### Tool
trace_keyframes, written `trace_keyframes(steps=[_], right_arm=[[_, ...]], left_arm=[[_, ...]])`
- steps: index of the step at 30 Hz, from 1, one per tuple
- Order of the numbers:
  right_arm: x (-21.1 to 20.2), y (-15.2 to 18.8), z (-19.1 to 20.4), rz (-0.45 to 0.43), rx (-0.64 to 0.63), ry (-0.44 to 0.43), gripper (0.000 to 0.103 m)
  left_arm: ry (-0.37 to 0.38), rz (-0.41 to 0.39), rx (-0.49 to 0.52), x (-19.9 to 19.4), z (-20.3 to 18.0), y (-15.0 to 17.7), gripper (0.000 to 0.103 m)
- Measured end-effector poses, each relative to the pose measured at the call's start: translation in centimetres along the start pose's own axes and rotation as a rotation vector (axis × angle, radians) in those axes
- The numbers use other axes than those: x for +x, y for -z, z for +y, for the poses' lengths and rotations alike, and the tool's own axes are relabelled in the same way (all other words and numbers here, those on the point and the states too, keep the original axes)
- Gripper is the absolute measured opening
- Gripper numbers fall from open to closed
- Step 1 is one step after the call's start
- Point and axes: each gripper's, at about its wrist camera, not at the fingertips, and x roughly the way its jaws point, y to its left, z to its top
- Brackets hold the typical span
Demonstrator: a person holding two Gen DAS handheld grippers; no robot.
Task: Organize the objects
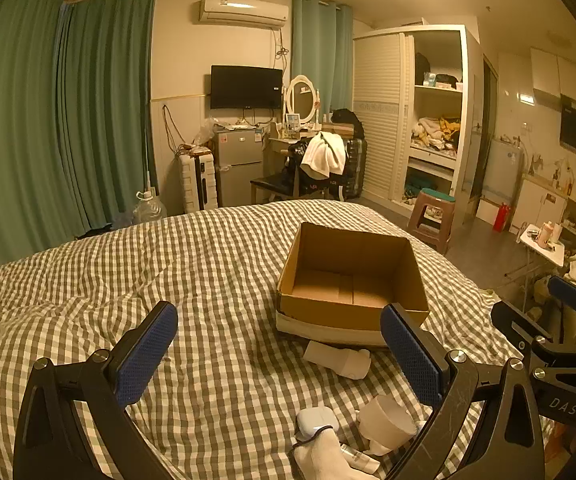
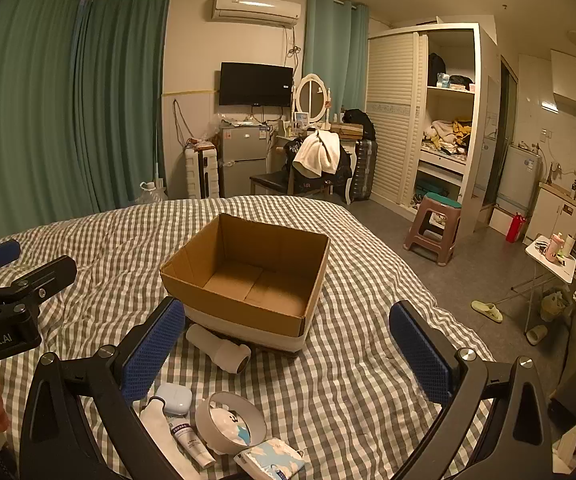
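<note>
An open cardboard box [image 1: 352, 280] [image 2: 248, 276], empty, sits on the checked bed cover [image 1: 168, 280] [image 2: 348, 360]. A white pipe-like piece [image 1: 338, 358] [image 2: 220, 348] lies against its near side. Nearer me lie a white earbud case [image 1: 315, 420] [image 2: 174, 398], a white sock [image 1: 324, 458] [image 2: 156, 420], a white bowl [image 1: 386, 420] [image 2: 230, 420], a small tube [image 2: 192, 442] and a tissue pack [image 2: 270, 462]. My left gripper [image 1: 280, 360] is open above them. My right gripper [image 2: 284, 356] is open, empty, to the right.
Beyond the bed foot stand a chair with a towel [image 1: 324, 156], a fridge [image 1: 238, 164], a suitcase [image 1: 196, 182] and an open wardrobe [image 1: 432, 120]. A plastic stool [image 2: 434, 224] and a small folding table [image 2: 552, 256] stand on the floor at right.
</note>
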Motion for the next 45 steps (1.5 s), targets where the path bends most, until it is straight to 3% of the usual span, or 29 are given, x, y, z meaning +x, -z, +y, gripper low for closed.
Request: trace_keyframes(steps=[45], right_arm=[[-0.15, 0.11, 0.11, -0.003, -0.008, -0.016, 0.103]], left_arm=[[-0.013, 0.011, -0.020, -0.14, -0.07, 0.54, 0.103]])
